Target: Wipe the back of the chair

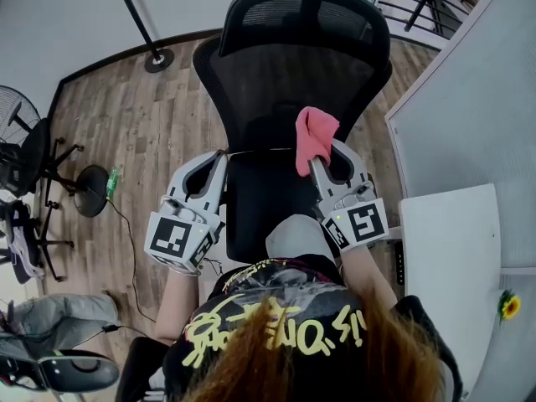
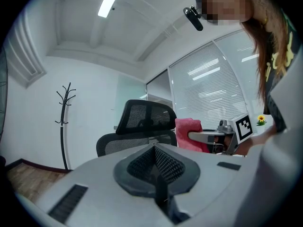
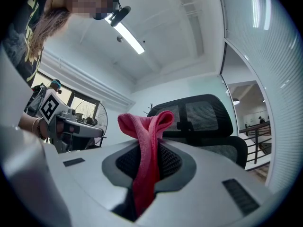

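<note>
A black mesh office chair (image 1: 289,74) stands in front of me, its backrest and headrest towards me. My right gripper (image 1: 318,159) is shut on a pink cloth (image 1: 315,136), held against the lower middle of the backrest. In the right gripper view the cloth (image 3: 146,150) sticks up folded between the pads, with the chair (image 3: 203,119) beyond it. My left gripper (image 1: 220,159) is shut on nothing, just left of the backrest's lower edge. The left gripper view shows its jaws together (image 2: 155,150), with the chair (image 2: 142,122) and the cloth (image 2: 188,130) behind them.
A white desk (image 1: 448,258) and a glass partition (image 1: 469,107) lie close on the right, with a small sunflower (image 1: 508,306). On the left stand a floor fan (image 1: 18,145), a coat stand's base (image 1: 157,58) and another chair (image 1: 75,371). The floor is wood.
</note>
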Tool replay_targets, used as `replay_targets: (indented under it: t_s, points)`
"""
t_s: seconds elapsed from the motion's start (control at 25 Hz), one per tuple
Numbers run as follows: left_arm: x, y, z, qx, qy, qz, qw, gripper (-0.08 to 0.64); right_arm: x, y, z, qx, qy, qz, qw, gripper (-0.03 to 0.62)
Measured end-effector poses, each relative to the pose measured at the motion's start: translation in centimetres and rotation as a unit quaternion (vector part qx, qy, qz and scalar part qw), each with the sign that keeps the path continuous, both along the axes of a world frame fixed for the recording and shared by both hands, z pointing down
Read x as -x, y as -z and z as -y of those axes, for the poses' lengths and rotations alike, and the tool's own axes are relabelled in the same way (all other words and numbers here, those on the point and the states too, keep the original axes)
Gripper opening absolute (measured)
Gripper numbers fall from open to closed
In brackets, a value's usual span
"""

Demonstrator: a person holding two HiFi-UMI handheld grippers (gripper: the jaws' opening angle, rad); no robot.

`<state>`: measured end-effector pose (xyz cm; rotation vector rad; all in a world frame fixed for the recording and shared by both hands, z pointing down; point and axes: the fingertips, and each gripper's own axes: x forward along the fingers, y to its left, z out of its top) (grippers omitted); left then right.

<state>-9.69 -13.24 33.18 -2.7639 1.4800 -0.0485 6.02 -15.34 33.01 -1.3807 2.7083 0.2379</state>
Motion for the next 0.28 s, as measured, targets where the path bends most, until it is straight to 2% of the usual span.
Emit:
replay_targets:
  t_s: [0.28]
  points:
    - [0.44, 0.22, -0.77, -0.001, -0.002, -0.004, 1.0, -0.006, 0.59, 0.24, -0.64, -0.001, 0.002, 0.001, 1.0, 0.061]
